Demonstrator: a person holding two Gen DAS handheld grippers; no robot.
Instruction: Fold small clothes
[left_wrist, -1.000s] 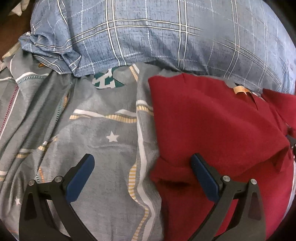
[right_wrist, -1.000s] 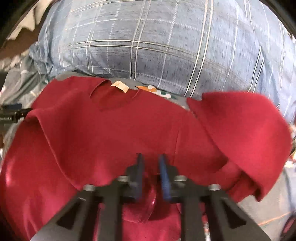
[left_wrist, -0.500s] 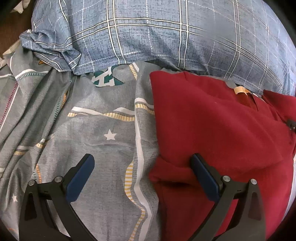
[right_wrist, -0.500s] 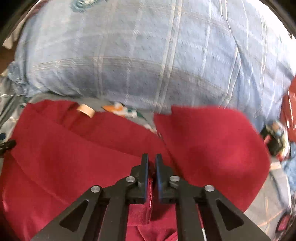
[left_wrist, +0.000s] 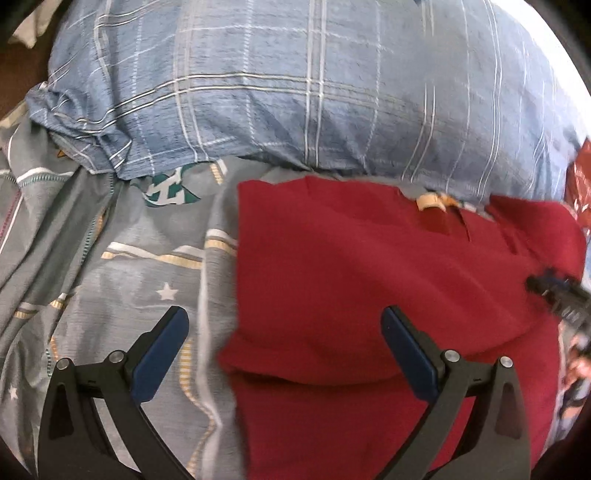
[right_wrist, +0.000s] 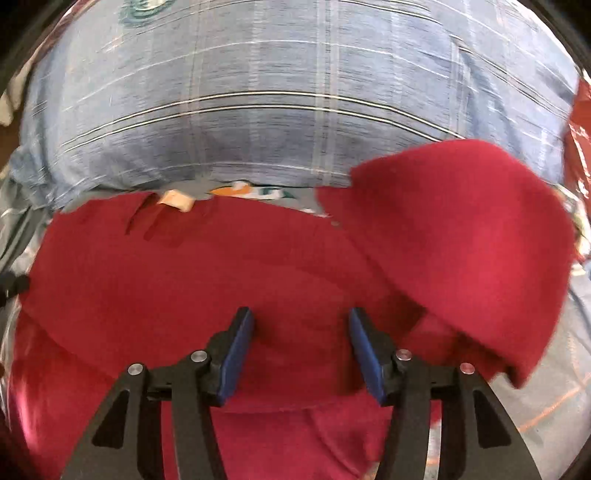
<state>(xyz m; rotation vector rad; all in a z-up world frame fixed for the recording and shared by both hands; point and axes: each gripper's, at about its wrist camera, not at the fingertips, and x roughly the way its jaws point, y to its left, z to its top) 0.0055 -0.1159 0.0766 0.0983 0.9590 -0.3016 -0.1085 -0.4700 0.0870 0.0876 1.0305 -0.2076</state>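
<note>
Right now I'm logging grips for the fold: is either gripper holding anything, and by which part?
Nothing is held. The left gripper stands open over the red knit garment's edge; the right gripper's jaws are opening, with no cloth pinched between them.

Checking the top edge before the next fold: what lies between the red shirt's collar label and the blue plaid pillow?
A narrow strip of the grey patterned bedsheet separates label from pillow; the right wrist view shows it best.

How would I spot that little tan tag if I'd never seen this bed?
Find the big blue plaid pillow at the head of the bed. Just below it a red shirt lies on the grey patterned bedsheet. The tan tag sits at the shirt's neckline, at the edge nearest the pillow: the only pale patch on the plain red cloth.
</note>
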